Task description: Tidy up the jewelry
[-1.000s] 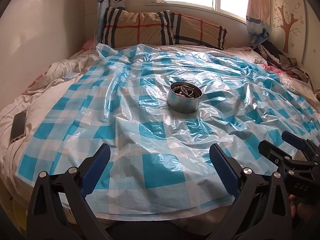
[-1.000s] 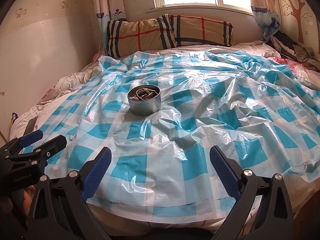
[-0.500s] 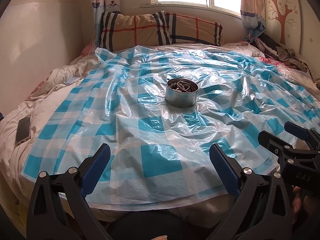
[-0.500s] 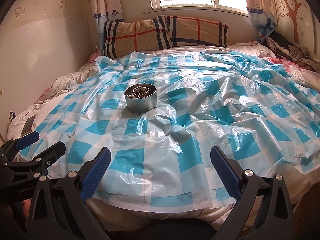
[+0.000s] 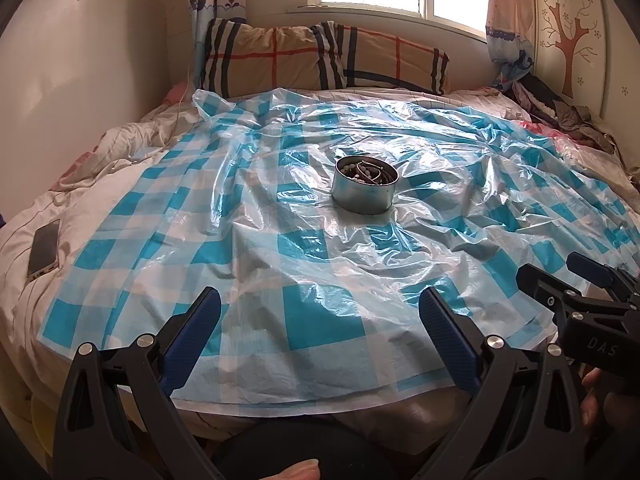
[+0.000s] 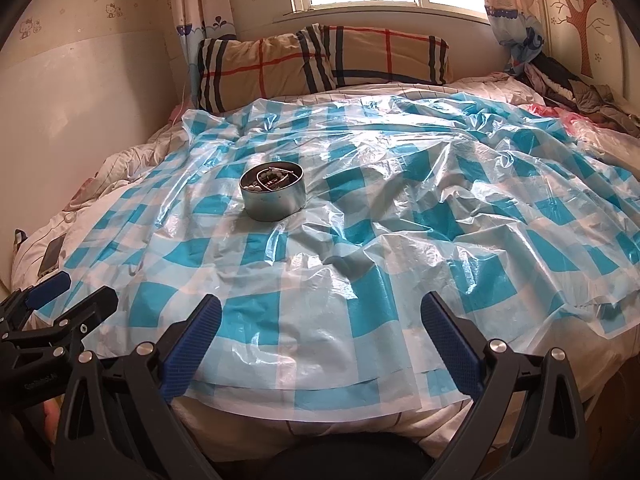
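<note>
Both tools are spread wide with nothing between the pads: left tool [image 5: 320, 320] and right tool [image 6: 320, 324] hang side by side over the near edge of the bed [image 5: 132, 148], pretty much level. Under them it's just the crinkly blue-checked plastic sheet [image 5: 320, 320], bare at this end. Further out, roughly mid-bed, sits a round metal tin [image 5: 365, 189] standing upright, with the jewelry [image 5: 366, 173] piled inside, beads and some wire-looking bits, hard to tell more. Off to the left edge a phone [image 5: 43, 249] lies on the quilt, plaid pillows [image 5: 320, 60] at the head.
</note>
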{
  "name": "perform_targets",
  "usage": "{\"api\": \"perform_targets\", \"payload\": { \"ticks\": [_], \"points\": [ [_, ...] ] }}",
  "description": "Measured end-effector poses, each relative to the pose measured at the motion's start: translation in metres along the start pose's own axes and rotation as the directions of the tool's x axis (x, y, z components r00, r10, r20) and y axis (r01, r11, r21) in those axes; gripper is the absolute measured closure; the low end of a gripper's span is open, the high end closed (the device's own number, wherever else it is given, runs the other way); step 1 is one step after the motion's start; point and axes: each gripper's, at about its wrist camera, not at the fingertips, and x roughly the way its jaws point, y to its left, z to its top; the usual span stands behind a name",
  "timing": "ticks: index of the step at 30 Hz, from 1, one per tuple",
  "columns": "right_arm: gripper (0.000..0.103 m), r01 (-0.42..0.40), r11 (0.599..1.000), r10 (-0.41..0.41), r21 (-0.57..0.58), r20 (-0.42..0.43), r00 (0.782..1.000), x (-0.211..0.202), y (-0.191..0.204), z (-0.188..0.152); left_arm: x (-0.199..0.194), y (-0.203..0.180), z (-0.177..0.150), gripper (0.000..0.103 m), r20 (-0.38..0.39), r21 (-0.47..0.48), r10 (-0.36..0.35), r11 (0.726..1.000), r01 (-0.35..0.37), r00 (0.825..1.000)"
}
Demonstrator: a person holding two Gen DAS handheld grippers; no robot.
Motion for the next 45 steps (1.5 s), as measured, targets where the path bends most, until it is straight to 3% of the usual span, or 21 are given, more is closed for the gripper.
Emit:
{"api": "perform_targets", "payload": {
  "ticks": [13, 45],
  "points": [
    [0.007, 0.044, 0.997, -0.046, -0.065, -0.016, 0.999, 0.003, 0.013, -0.003, 0.001, 0.005, 0.003, 0.008, -0.013, -0.034, -0.023, 0.999, 0.022, 1.0],
    [0.007, -0.016, 1.0, 0.016, 0.012, 0.032, 0.999, -0.005, -0.001, -0.002, 0.006, -0.001, 0.011, 0.008, -0.068, 0.001, -0.013, 1.0, 0.013, 0.998]
  ]
}}
